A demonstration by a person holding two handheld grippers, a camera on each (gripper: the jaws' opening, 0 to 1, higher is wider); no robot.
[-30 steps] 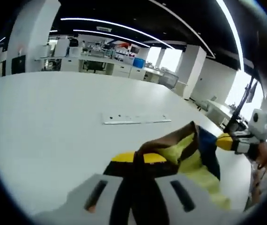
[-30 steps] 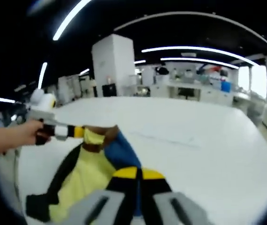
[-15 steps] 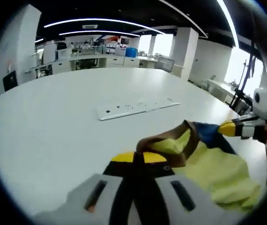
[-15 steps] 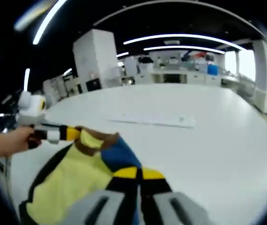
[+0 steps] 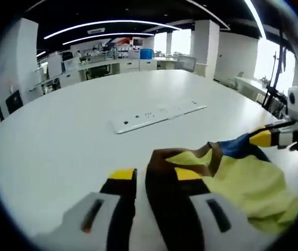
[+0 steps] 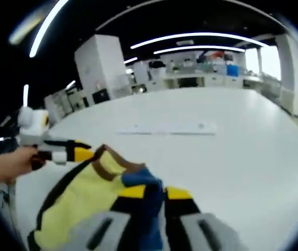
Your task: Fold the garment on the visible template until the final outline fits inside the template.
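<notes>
A yellow garment (image 5: 243, 178) with brown trim and a blue patch lies bunched on the white table (image 5: 59, 130). My left gripper (image 5: 155, 175) is open, its yellow tips apart, and the brown edge lies over its right jaw. My right gripper (image 6: 155, 192) has its tips slightly parted, with the blue fabric lying between them. The garment (image 6: 80, 204) spreads to the left below it. The right gripper (image 5: 266, 138) shows at the blue corner in the left gripper view. The left gripper (image 6: 78, 151) shows open by the brown collar in the right gripper view.
A flat white strip with small dots (image 5: 156, 115) lies on the table beyond the garment, also as the strip (image 6: 167, 128) in the right gripper view. A person's hand (image 6: 7, 164) holds the left gripper. Desks and pillars stand far behind.
Both grippers have come down toward the table with the garment. The left jaws have opened wide and let go of the brown edge. The right jaws have parted slightly.
</notes>
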